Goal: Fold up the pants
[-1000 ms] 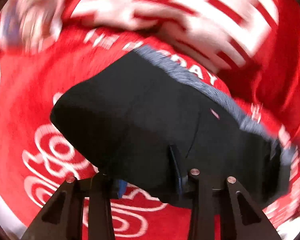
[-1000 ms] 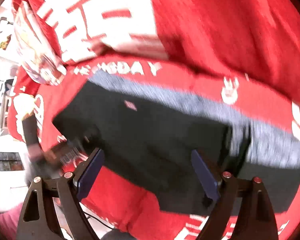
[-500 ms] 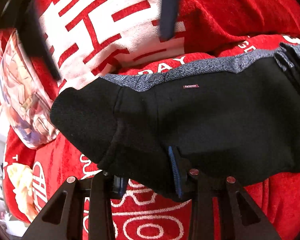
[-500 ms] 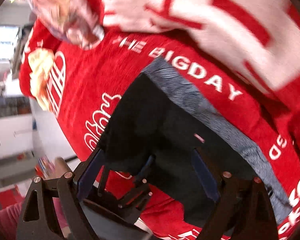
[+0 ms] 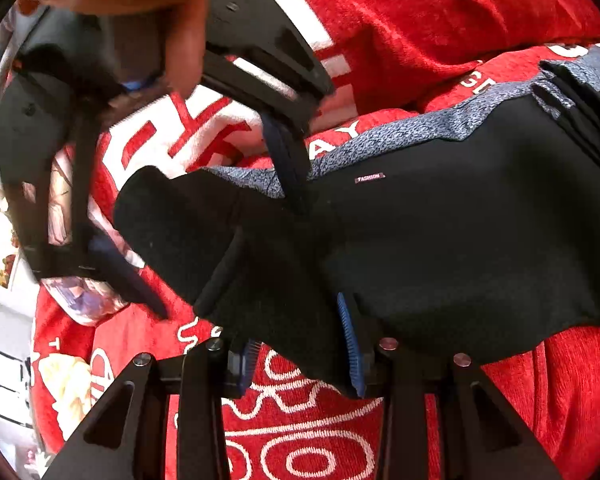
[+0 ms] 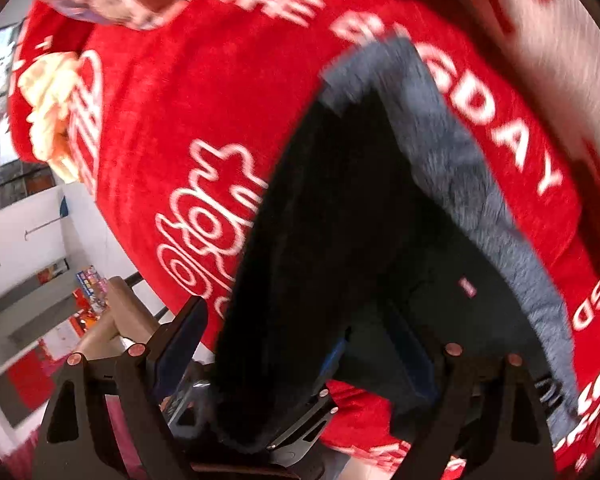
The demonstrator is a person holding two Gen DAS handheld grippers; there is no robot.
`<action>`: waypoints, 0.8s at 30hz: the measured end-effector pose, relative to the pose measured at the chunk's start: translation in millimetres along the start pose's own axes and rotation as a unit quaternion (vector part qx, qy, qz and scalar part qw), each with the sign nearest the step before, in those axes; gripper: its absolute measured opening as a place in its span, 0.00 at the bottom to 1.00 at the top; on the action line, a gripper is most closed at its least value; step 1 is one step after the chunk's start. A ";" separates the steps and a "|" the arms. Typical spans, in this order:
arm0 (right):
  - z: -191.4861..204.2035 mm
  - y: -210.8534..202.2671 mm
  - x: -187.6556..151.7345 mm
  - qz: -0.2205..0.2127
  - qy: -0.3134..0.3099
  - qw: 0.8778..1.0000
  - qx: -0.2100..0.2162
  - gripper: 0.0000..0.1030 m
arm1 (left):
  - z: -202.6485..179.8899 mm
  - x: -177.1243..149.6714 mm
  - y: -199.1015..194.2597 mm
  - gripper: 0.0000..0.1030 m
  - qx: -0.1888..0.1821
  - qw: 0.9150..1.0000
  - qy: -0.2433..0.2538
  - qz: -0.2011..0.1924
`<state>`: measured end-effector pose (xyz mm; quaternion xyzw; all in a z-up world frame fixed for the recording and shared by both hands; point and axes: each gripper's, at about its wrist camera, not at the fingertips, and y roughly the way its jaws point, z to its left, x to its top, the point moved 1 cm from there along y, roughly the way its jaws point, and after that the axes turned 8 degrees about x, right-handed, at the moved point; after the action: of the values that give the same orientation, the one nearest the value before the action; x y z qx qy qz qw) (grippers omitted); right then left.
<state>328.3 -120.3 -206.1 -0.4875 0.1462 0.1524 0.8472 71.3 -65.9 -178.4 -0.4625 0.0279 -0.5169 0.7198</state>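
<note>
Red plush bedding (image 5: 440,20) printed with white lettering covers the bed, and the black pants (image 5: 420,240) with a grey waistband lie bunched on it. At left, the left hand-held gripper (image 5: 300,364) has its blue-padded fingers closed on the near edge of the pants. Further right, the right hand-held gripper (image 5: 224,256) reaches down from above with its fingers spread wide around the pants' upper left corner, one finger (image 5: 288,168) touching the waistband, and grips nothing.
</note>
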 end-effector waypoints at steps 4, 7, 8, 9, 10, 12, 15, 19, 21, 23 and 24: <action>-9.9 -11.6 -18.5 -0.034 -0.006 0.999 0.020 0.22 | 0.8 5.0 -11.0 0.37 -0.008 1.000 -0.002 -0.009; -14.0 -31.5 -40.3 -0.072 -0.015 0.996 0.043 0.21 | 6.1 15.6 -27.9 0.37 -0.014 1.000 -0.014 -0.021; -15.3 -39.0 -48.0 -0.084 -0.017 0.995 0.052 0.21 | 8.8 20.3 -34.7 0.37 -0.018 0.999 -0.021 -0.024; -18.8 -48.7 -59.2 -0.101 -0.019 0.993 0.066 0.21 | 11.3 25.7 -42.4 0.37 -0.023 0.999 -0.028 -0.029; -21.8 -56.6 -67.4 -0.114 -0.018 0.990 0.077 0.21 | 12.9 30.2 -48.5 0.37 -0.025 0.999 -0.032 -0.033; -30.4 -74.4 -88.0 -0.144 -0.017 0.984 0.105 0.21 | 15.6 40.9 -64.8 0.37 -0.032 0.998 -0.040 -0.045; -45.2 -98.9 -121.7 -0.185 -0.021 0.973 0.137 0.21 | 14.4 56.6 -89.2 0.37 -0.043 0.996 -0.050 -0.064; -72.4 -124.2 -167.2 -0.237 -0.014 0.956 0.173 0.21 | 2.4 76.1 -119.8 0.37 -0.054 0.994 -0.052 -0.085; -87.3 -132.9 -190.0 -0.260 -0.008 0.947 0.188 0.21 | -7.7 86.8 -135.5 0.37 -0.061 0.993 -0.050 -0.093; -104.8 -141.4 -216.6 -0.285 -0.001 0.937 0.202 0.21 | -19.1 96.8 -150.2 0.37 -0.069 0.991 -0.044 -0.102; -113.1 -144.7 -228.0 -0.296 0.003 0.932 0.208 0.21 | -27.1 101.9 -159.0 0.37 -0.072 0.991 -0.038 -0.107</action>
<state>167.4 -314.3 -57.2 -0.3223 0.0266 -0.1404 0.9358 -9.7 -167.7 -38.7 -0.5330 -0.0123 -0.5698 0.6253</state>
